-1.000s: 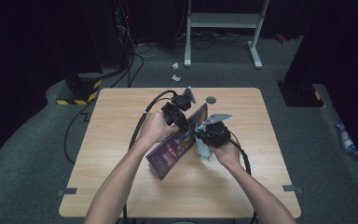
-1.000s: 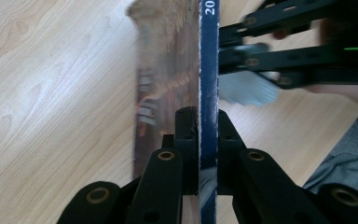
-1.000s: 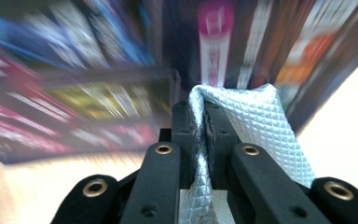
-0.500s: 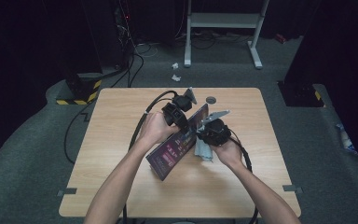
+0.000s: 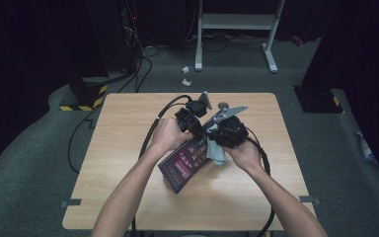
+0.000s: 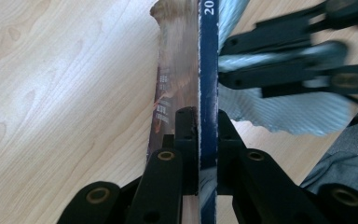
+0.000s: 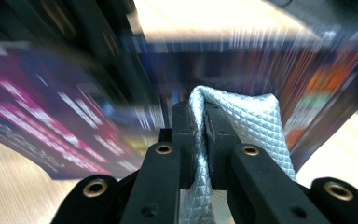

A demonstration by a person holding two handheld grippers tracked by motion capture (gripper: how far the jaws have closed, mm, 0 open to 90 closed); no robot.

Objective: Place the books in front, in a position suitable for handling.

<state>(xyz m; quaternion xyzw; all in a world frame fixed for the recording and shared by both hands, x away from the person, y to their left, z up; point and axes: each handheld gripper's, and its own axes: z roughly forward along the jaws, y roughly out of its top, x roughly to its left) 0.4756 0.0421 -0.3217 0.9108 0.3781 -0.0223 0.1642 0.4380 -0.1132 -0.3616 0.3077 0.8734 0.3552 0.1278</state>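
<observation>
We hold the thin, glossy purple-and-dark-blue booklet (image 5: 185, 163) on edge over the middle of the pale wooden counter (image 5: 128, 148), its lower corner apparently on or near the wood; our left hand-held gripper (image 6: 199, 122) is clamped on its upper edge, jaws pressed to both covers. Our right hand-held gripper (image 7: 199, 116) is closed on a fold of the silvery-grey quilted cloth (image 7: 242, 126), which sits just beside the booklet's printed face, likely touching it. The step in hand looks like wiping that cover. To do it well, we should keep the left grip firm and the booklet steady, press the cloth flat rather than bunched, and stroke along the cover away from the clamped edge, so the thin sheet does not buckle or slip from the jaws.
</observation>
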